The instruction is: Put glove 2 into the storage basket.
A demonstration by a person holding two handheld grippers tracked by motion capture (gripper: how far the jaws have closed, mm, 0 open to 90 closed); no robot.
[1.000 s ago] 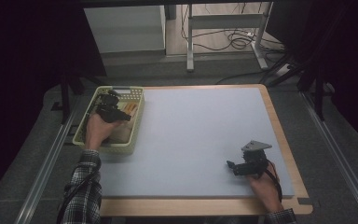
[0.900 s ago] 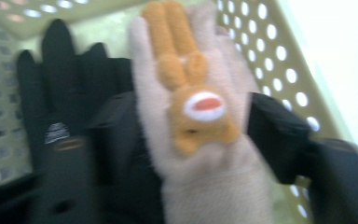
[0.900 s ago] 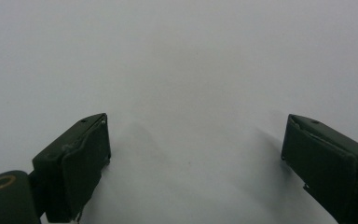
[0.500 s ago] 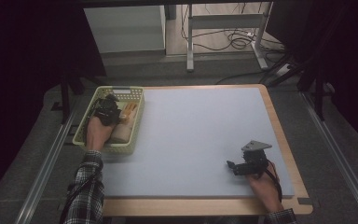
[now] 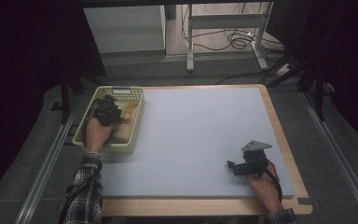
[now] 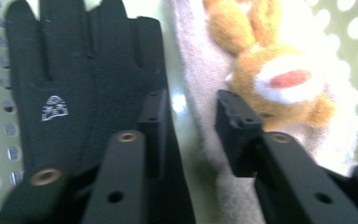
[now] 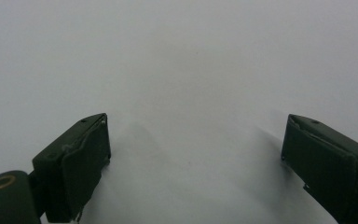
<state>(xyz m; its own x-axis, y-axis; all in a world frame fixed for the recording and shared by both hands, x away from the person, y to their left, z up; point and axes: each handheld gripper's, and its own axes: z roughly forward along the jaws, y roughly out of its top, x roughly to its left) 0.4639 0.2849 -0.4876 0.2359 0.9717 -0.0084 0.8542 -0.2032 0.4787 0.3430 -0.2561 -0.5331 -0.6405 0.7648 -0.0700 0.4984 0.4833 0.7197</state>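
Black glove (image 6: 74, 93) and plush toy (image 6: 279, 79) cropped, blurred, beside parted left jaws; right jaws spread wide.

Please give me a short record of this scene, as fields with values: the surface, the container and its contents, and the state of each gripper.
surface: pale grey mat on a wooden table
container: yellow-green perforated basket at the mat's left edge
contents: black glove, orange and white plush toy, beige cloth
left gripper: inside the basket, jaws apart, one over the glove, one at the plush toy
right gripper: over bare mat, jaws wide apart, holding nothing
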